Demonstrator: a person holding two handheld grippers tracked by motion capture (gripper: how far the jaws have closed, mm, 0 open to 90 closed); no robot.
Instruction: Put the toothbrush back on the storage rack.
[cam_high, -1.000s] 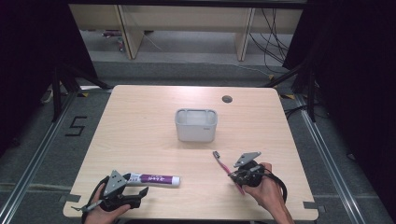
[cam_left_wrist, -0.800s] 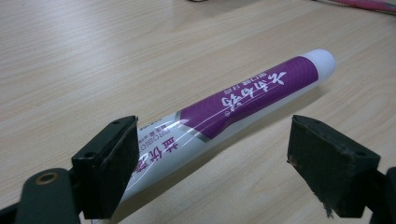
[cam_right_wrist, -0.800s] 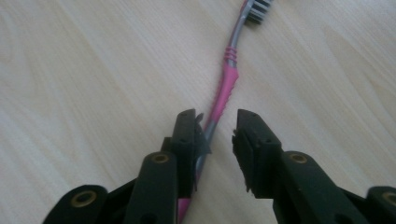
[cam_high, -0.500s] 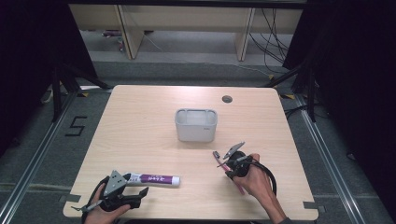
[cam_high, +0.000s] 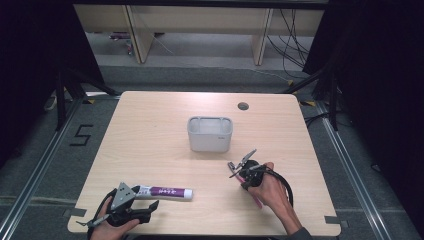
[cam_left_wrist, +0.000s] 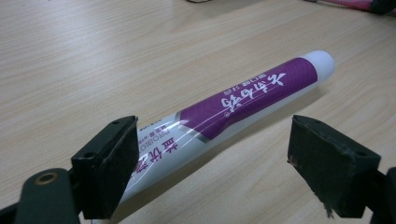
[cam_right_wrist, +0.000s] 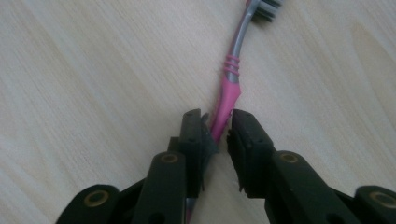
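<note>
A pink and grey toothbrush (cam_right_wrist: 232, 88) lies on the wooden table, bristle head away from my right gripper. My right gripper (cam_right_wrist: 217, 128) is shut on its pink handle. In the high view this gripper (cam_high: 244, 175) sits at the right front of the table, with the toothbrush (cam_high: 256, 200) running under the hand. A white and purple toothpaste tube (cam_left_wrist: 247, 98) lies flat at the left front. My left gripper (cam_left_wrist: 215, 140) is open, one jaw on each side of the tube's flat end. The high view shows the left gripper (cam_high: 150, 201) just in front of the tube (cam_high: 165, 192).
A white rectangular container (cam_high: 210, 134) stands at the table's middle, beyond both grippers. A round cable hole (cam_high: 243, 106) sits near the far edge. The wooden table (cam_high: 150, 135) has bare surface between the two hands.
My right gripper has shifted a little left and tilted over the toothbrush, with its jaws now on the handle. The left gripper and the toothpaste tube have stayed put.
</note>
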